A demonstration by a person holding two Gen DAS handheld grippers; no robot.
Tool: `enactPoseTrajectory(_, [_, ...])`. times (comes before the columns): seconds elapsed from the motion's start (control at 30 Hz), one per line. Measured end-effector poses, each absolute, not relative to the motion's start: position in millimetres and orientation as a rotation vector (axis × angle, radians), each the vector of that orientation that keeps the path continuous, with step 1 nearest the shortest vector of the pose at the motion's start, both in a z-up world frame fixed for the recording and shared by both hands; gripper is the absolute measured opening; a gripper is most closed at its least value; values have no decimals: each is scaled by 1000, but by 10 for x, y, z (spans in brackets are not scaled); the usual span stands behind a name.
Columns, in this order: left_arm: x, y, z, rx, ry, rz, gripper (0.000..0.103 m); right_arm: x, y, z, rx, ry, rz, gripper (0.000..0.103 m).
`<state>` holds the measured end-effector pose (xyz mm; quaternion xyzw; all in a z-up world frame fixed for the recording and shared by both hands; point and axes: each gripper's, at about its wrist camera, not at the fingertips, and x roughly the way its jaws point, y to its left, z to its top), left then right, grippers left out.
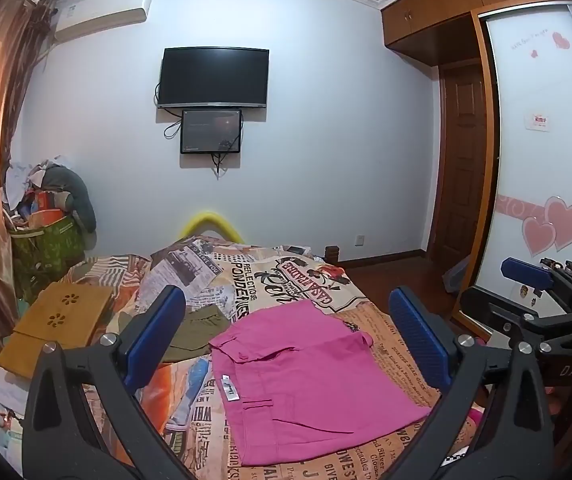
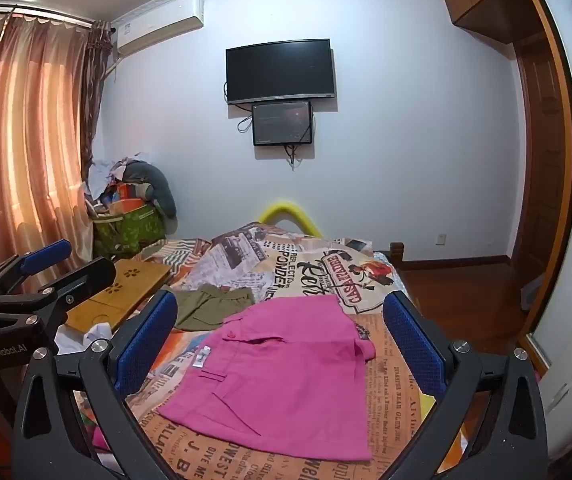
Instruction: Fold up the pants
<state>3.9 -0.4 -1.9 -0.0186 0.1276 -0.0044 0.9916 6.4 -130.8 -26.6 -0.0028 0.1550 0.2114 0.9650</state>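
Note:
The pink pants [image 1: 306, 380] lie folded into a flat rectangle on the printed bedspread [image 1: 270, 280], white label near the left edge. They also show in the right wrist view [image 2: 282, 376]. My left gripper [image 1: 286, 320] is open and empty, held above the near side of the pants. My right gripper [image 2: 282, 320] is open and empty too, held above the pants. The right gripper shows at the right edge of the left wrist view [image 1: 542, 280], and the left gripper at the left edge of the right wrist view [image 2: 58, 264].
Folded olive-green pants [image 1: 194, 332] lie just beyond the pink ones, also seen from the right wrist [image 2: 210, 306]. A wooden lap tray [image 1: 58, 320] sits on the bed's left. A pile of bags [image 1: 46, 216] stands in the far corner. The wardrobe [image 1: 542, 140] is to the right.

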Motion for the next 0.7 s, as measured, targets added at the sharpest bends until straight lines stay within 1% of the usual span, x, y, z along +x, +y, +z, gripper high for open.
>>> enactPoseTrajectory(0.07, [38,-5,-15,-38,255,-9,103,176,-1290,-290,-5,315,426,103])
enactPoseTrajectory(0.7, [64,26,-21,-45,248,-3,103,183,-1327,-298,-15,322,422,103])
